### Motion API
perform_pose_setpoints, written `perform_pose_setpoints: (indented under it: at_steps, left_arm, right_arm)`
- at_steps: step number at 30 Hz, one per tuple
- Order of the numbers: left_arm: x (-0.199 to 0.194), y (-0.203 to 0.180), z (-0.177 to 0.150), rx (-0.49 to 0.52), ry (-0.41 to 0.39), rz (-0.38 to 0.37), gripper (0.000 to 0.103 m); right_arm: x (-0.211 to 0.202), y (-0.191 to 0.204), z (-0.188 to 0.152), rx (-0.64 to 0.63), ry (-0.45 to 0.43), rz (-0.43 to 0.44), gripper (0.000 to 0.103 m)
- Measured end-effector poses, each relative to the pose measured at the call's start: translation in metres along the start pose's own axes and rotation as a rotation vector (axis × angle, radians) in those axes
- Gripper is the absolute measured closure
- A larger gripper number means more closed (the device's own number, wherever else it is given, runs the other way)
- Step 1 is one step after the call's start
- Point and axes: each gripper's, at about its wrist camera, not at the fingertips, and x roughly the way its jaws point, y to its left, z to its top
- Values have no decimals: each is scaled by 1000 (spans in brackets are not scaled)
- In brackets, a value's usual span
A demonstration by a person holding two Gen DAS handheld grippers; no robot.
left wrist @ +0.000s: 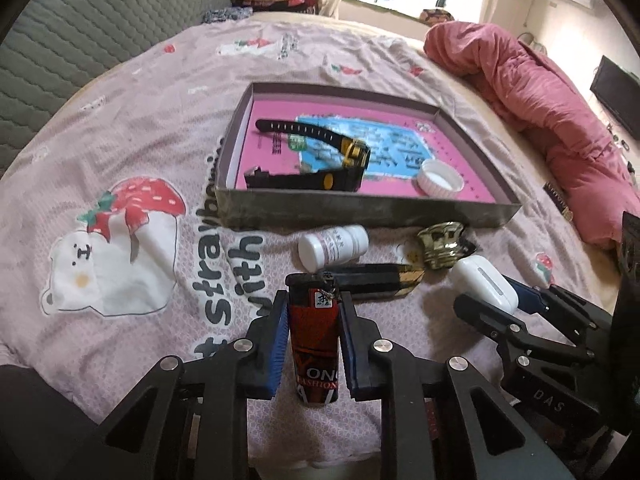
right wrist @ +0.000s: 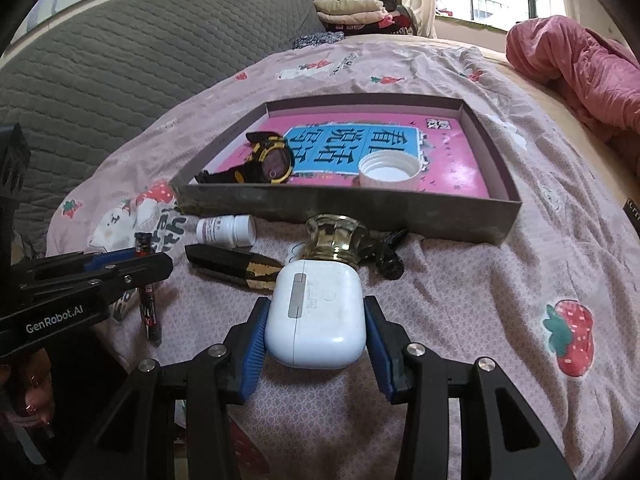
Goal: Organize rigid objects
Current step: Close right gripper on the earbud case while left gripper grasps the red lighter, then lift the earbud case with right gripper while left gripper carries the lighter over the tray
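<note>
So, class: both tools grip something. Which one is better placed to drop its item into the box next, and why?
Right, marginally. Its tool grips the white case directly facing the box's open floor beside the cap. The left tool, gripping the lighter, faces the side the watch fills.

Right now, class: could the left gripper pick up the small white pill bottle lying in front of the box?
Probably not yet. The left gripper is shut on a red and black lighter, so its fingers are occupied. The white pill bottle lies unobstructed just beyond.
</note>
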Motion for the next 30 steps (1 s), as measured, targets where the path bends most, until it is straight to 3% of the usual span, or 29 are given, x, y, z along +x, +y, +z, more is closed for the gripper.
perform_pose_setpoints:
  at_steps: [14,30]
  left_arm:
    - [-21,-8,8,47,-118,-61,80]
    - [-36,1,20,20,-194,-107,80]
  right_arm:
    - [-14,-13,8,43,-60,-19,58]
    - [-36,-17,21,12,-166,-61,58]
